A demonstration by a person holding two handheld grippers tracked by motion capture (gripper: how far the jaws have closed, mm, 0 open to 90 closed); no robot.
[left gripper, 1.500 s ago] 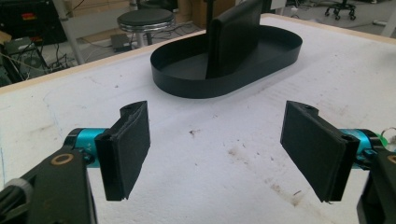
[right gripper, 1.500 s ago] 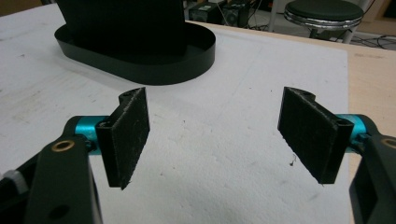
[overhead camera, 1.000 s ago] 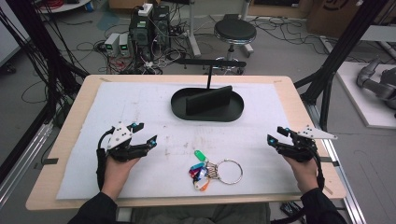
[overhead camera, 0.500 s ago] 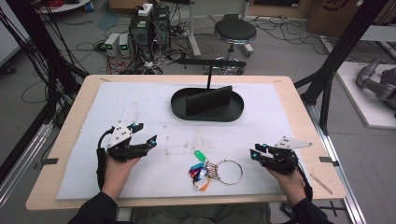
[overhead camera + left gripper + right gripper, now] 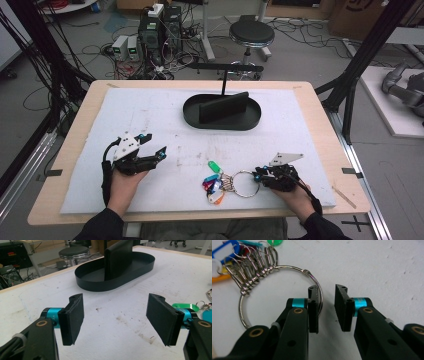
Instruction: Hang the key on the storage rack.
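Close detail comes from the right gripper view: the large silver metal key ring [image 5: 279, 293] has a small hinge clasp on its far arc, and a row of small steel split rings threaded on its far left side, each carrying a coloured plastic key tag [image 5: 223, 251]. From the high view the same ring [image 5: 245, 183] reads as a thin circle on the white table cover [image 5: 150, 115], near the table's near edge and right of centre, with green, blue, red and orange tags [image 5: 212, 179] fanned out to its left. That view also shows the black oval tray [image 5: 222, 111] with its upright black block, well apart on the far side.

The ring lies flat. The right gripper [image 5: 326, 307] stands at the ring's right arc: the wire runs just in front of its left jaw, and the right jaw stands outside the ring on bare cover. A gap shows between the pads, so the jaws are released and clamp nothing.

The left gripper [image 5: 115, 317] sits to the left, jaws spread wide over bare cover, with a green tag [image 5: 185, 307] just past its right jaw.
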